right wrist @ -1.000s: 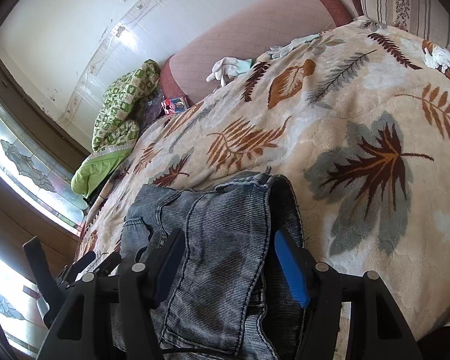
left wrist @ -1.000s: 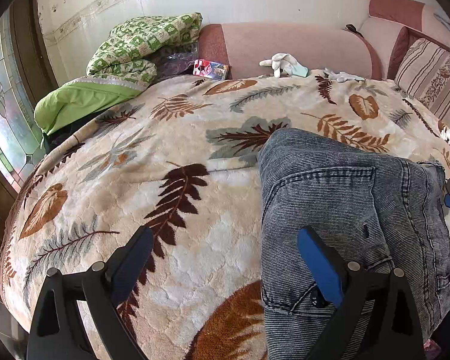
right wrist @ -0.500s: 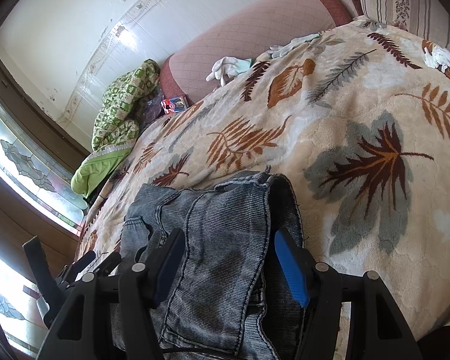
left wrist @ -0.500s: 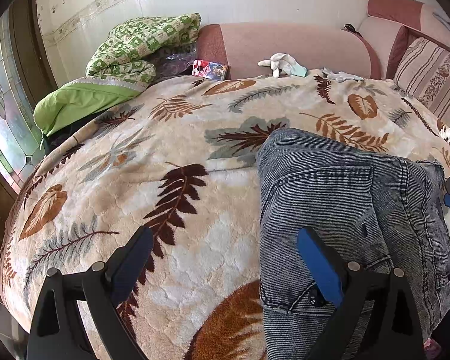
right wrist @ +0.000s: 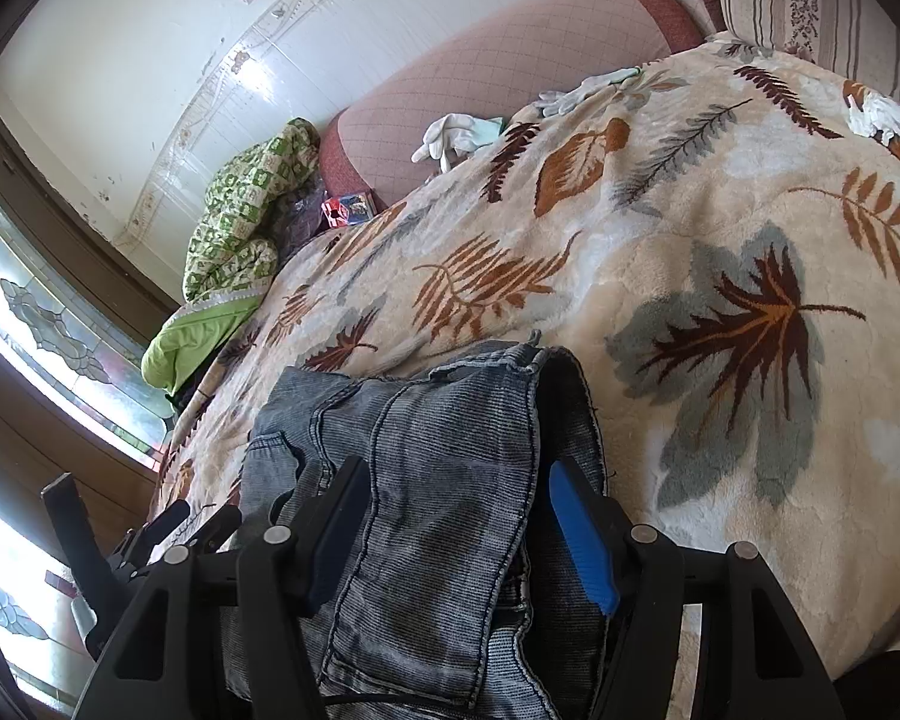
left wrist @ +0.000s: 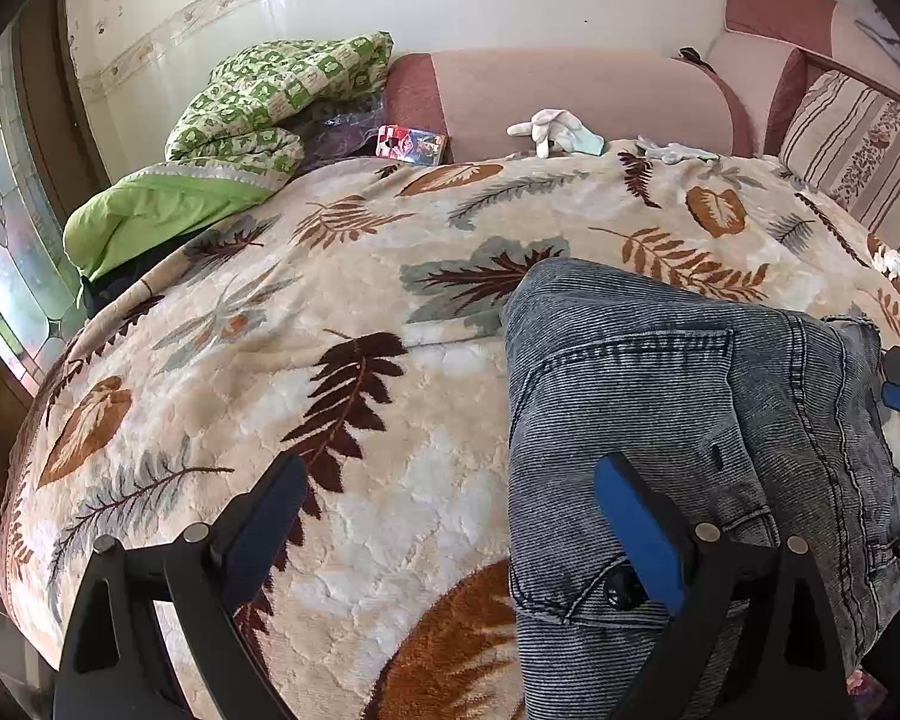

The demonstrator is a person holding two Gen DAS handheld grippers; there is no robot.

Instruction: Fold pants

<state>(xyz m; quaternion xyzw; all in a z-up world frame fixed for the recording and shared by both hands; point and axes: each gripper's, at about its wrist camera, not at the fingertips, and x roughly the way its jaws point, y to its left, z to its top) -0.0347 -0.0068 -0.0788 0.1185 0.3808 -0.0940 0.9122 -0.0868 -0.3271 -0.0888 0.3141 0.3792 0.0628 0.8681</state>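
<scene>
1. The pants (left wrist: pixel 690 420), grey-blue denim already doubled into a bundle, lie on the leaf-patterned blanket (left wrist: pixel 360 420) at the near edge of the bed, long axis running from that edge toward the headboard.
2. The right gripper (right wrist: pixel 459 522) is nearer: the bundle sits directly between its spread jaws, no pad visibly pressing.
3. The left gripper (left wrist: pixel 450 504) straddles the bundle's left edge, jaws wide, holding nothing.
</scene>
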